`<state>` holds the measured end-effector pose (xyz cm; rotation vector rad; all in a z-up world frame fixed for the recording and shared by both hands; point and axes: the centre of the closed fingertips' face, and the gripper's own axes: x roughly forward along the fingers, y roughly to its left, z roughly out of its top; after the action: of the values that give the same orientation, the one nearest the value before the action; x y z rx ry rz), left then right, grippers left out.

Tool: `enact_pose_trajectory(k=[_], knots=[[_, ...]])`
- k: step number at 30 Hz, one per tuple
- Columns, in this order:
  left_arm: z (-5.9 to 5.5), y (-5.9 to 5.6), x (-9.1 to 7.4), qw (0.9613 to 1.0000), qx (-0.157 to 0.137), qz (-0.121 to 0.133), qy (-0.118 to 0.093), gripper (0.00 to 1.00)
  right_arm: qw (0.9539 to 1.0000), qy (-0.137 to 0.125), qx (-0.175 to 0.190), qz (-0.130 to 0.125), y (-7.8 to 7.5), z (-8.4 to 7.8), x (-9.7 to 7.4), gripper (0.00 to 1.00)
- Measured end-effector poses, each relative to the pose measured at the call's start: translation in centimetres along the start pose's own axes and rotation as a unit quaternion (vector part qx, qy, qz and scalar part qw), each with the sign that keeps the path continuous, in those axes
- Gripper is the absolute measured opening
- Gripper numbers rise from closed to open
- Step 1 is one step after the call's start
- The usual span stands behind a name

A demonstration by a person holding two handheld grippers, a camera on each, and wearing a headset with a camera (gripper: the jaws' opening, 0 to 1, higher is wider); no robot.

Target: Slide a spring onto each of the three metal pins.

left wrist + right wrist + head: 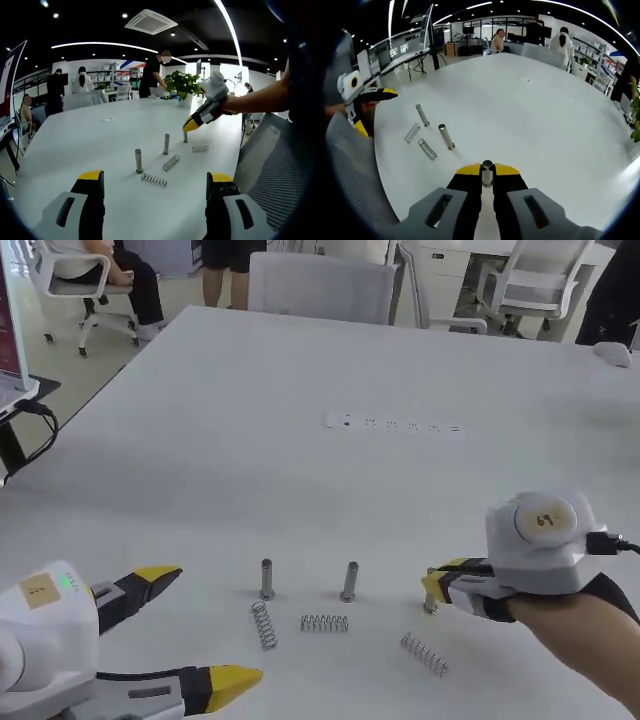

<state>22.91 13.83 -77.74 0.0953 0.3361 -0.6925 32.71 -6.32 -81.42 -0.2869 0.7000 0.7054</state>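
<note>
Our right gripper (487, 174), grey-bodied with yellow-tipped jaws, is closed on the short cylindrical steel pin (430, 606) furthest right on the white tabletop (300, 470). In the right gripper view the pin's round top sits pinched between the two jaw tips. Whether its foot rests on the table or is just off it, we cannot tell. Our left gripper (203, 626) hangs low at the near left with its jaws spread wide and nothing between them.

The left pin (267, 578) and the middle pin (350, 580) stand upright and bare, side by side. Three coiled wire springs lie flat on the table. The first spring (263, 624) is just in front of the left pin, and the second spring (324, 622) lies in front of the gap between the two free pins. The third spring (424, 653) is near the held pin. No spring is on a pin yet, so we judge the task to be at its start.

To do this step well, we think the left gripper should take a spring near one end. The pinch should be light, so the coils do not crush and the bore stays open. We should turn the spring upright and line its axis with the pin before lowering it. The right jaws grip close to the pin's top, which would block the spring. We would hold lower, or let go once the first coils are over the tip.
</note>
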Motion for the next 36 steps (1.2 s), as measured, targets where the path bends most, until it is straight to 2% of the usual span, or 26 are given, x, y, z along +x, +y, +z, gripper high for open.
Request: enact_pose_trajectory(k=[8, 15, 17, 23, 36], knots=[[-0.04, 0.05, 0.0, 1.0, -0.001, 0.0, 0.0, 0.81, 1.0, -0.004, -0.005, 0.003, 0.25, 0.11, 0.13, 0.04], [-0.07, 0.17, 0.04, 1.0, -0.002, -0.001, 0.0, 0.81, 0.9997, -0.021, -0.009, 0.006, 0.48, 0.41, 0.14, 0.04], [-0.05, 0.22, 0.04, 1.0, -0.001, -0.001, 0.0, 0.81, 0.9996, -0.024, 0.001, 0.012, 0.58, 0.5, 0.2, 0.04], [-0.05, 0.27, 0.03, 1.0, -0.002, 0.0, -0.001, 0.81, 0.9992, -0.035, -0.017, 0.009, 0.65, 0.8, 0.3, 0.05], [-0.02, 0.16, 0.03, 1.0, -0.002, -0.001, -0.004, 0.81, 0.9994, -0.029, -0.014, 0.012, 0.57, 0.24, 0.25, 0.05]])
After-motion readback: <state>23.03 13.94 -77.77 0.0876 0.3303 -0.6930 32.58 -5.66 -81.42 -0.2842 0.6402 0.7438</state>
